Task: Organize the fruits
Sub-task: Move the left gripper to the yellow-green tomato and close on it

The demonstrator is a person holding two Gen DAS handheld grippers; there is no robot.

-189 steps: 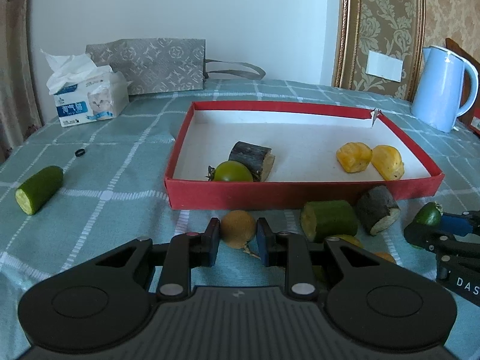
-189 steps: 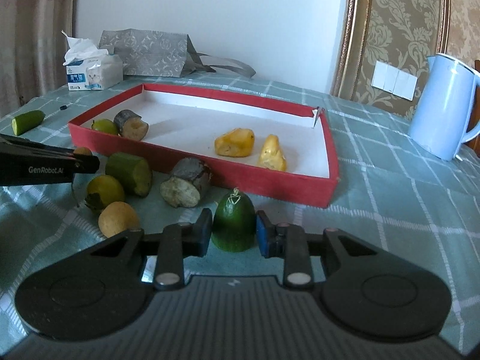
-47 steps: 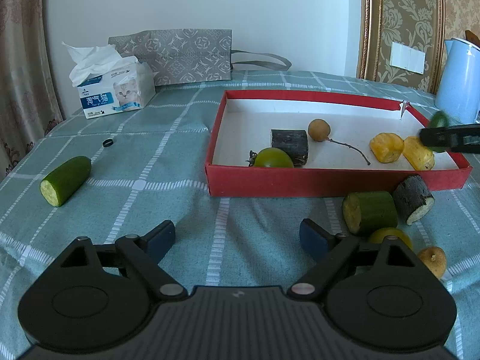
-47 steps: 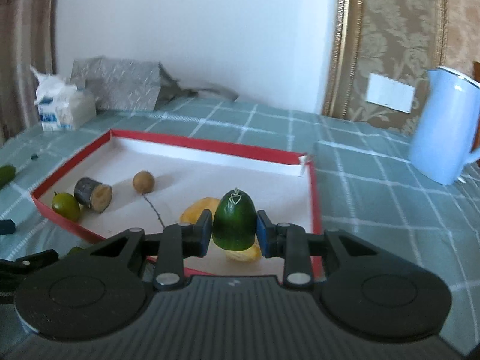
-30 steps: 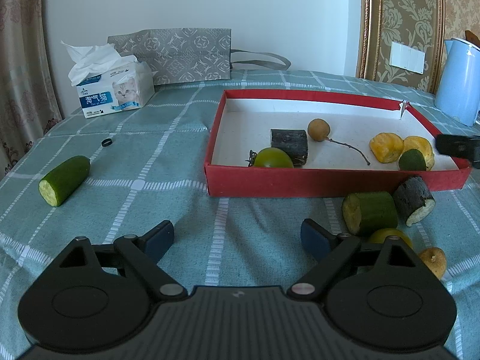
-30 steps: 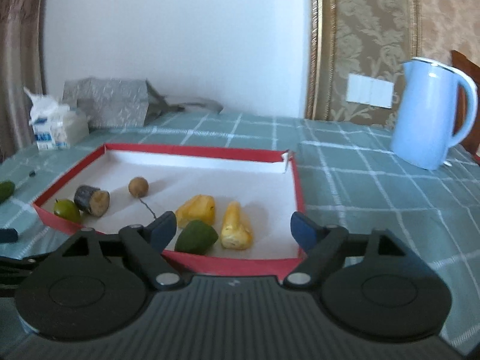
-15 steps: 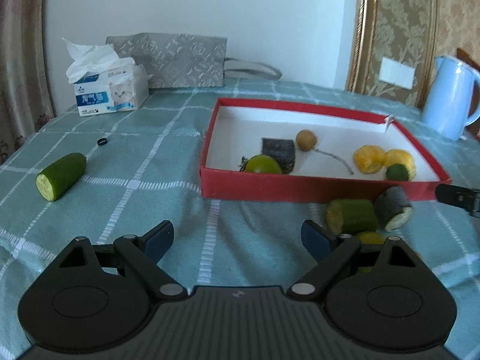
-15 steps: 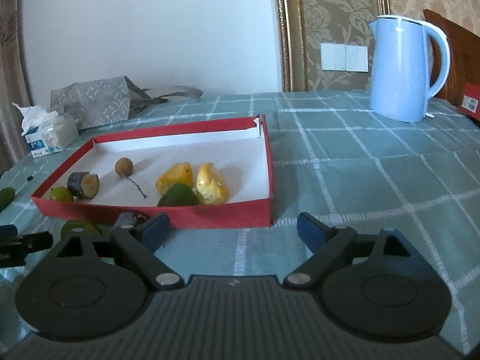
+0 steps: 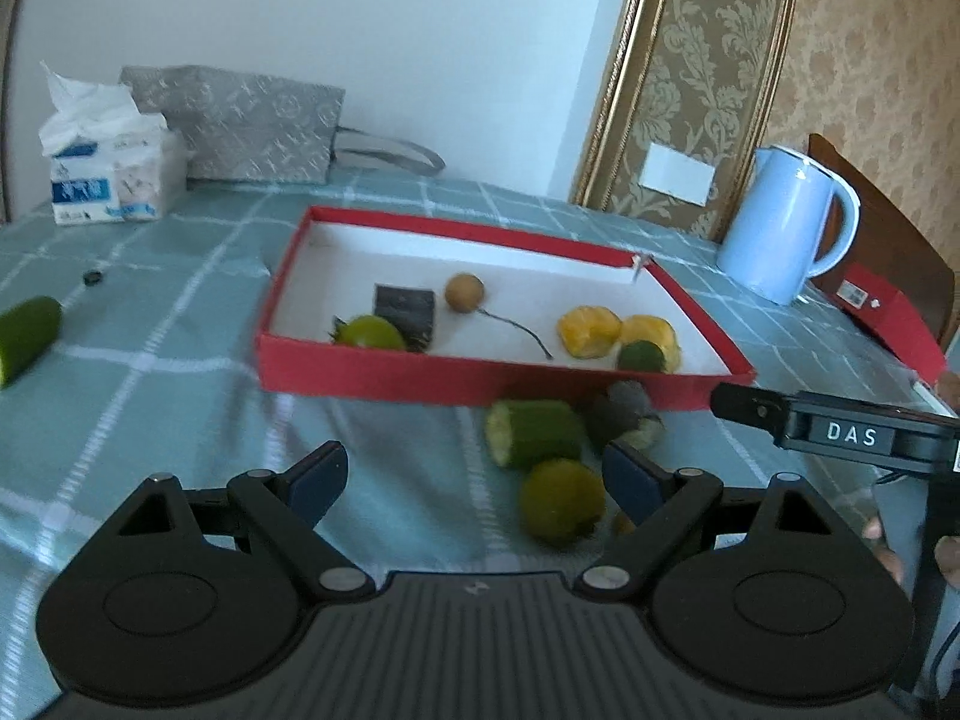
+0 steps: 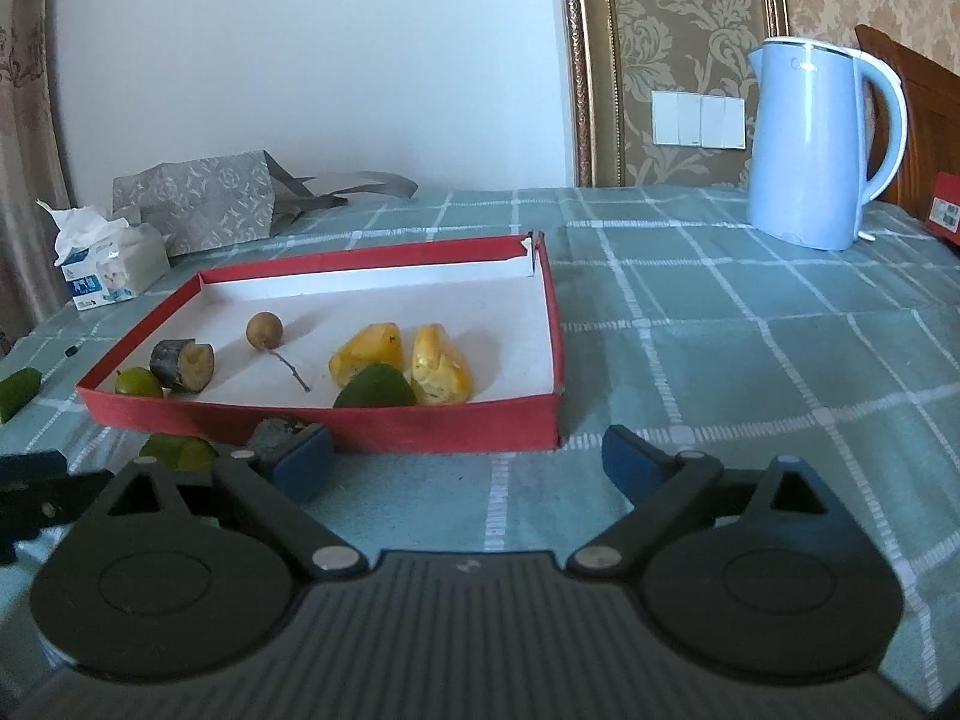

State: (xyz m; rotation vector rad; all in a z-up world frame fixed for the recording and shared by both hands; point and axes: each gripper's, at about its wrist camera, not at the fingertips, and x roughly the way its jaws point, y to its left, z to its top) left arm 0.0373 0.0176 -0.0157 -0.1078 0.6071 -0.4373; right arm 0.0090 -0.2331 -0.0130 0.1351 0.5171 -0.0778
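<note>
The red tray [image 9: 420, 381] holds a green round fruit [image 9: 369, 333], a dark bark-skinned chunk [image 9: 405, 309], a brown longan [image 9: 464, 293], two yellow pieces [image 9: 588, 333] and a dark green fruit [image 10: 375, 387]. In front of it lie a cucumber piece [image 9: 534, 433], another dark chunk [image 9: 624, 414] and a yellow-green round fruit [image 9: 561, 501]. My left gripper [image 9: 474, 474] is open, and that round fruit sits untouched between its fingers, near the right one. My right gripper [image 10: 465, 459] hovers before the tray's near right corner, jaws opening, with only cloth between them.
A second cucumber piece [image 9: 24, 336] lies far left on the checked cloth. At the back stand a tissue box [image 9: 108, 180] and a grey bag [image 9: 240, 126]. A blue kettle [image 10: 822, 144] and a red box [image 9: 888, 312] are on the right.
The right gripper let the dark green fruit go in the tray, pulled back to the tray's front and opened wider. The left view swung right onto the loose fruits.
</note>
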